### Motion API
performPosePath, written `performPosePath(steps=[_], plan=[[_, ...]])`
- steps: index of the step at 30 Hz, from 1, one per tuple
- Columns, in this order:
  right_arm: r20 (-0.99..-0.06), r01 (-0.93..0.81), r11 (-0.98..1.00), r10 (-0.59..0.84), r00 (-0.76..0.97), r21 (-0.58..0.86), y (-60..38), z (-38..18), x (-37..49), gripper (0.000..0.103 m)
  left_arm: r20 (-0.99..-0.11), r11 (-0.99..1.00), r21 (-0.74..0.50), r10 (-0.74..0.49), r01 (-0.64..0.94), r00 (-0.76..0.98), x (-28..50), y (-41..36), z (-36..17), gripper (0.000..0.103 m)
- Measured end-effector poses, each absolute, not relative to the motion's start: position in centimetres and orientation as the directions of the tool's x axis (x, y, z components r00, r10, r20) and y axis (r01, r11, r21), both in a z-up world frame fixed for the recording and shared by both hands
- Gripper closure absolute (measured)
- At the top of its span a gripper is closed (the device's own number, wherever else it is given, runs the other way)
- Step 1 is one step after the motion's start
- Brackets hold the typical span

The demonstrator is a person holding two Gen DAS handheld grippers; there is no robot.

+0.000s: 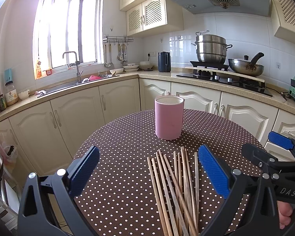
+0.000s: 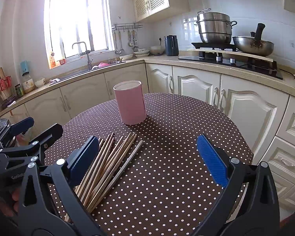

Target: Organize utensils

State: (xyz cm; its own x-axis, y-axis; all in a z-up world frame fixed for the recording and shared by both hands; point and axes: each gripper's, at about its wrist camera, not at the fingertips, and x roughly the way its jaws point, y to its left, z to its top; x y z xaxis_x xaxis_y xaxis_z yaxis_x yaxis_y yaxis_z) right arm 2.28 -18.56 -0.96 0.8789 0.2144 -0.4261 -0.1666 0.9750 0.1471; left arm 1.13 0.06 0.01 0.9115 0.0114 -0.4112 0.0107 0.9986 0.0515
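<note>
Hovering over the desk point(image 1: 118, 177), left tongs point(image 1: 148, 169) and right tongs point(image 2: 147, 155) gape wide, holding nothing. Wooden chopsticks point(image 1: 175, 188) lie heaped near the front edge; a pink holder point(image 1: 168, 117) stands upright toward the far edge.

Both wrist views look forward from low over the table point(image 1: 112, 177); each shows the pink cup point(image 1: 168, 117) ahead.

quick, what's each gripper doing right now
Left gripper: open, holding nothing, above the chopsticks.
Right gripper: open, holding nothing, above the table.
</note>
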Motion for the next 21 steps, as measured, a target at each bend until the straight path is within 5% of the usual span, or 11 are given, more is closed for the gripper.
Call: performPosePath(steps=[21], plan=[[-0.575,-0.123,0.985,0.172,0.800,0.124,-17.1,-3.5,4.8,0.006,-0.558,0.999,0.024,0.034,-0.024,0.829,4.0,1.9,-3.5,0.004]])
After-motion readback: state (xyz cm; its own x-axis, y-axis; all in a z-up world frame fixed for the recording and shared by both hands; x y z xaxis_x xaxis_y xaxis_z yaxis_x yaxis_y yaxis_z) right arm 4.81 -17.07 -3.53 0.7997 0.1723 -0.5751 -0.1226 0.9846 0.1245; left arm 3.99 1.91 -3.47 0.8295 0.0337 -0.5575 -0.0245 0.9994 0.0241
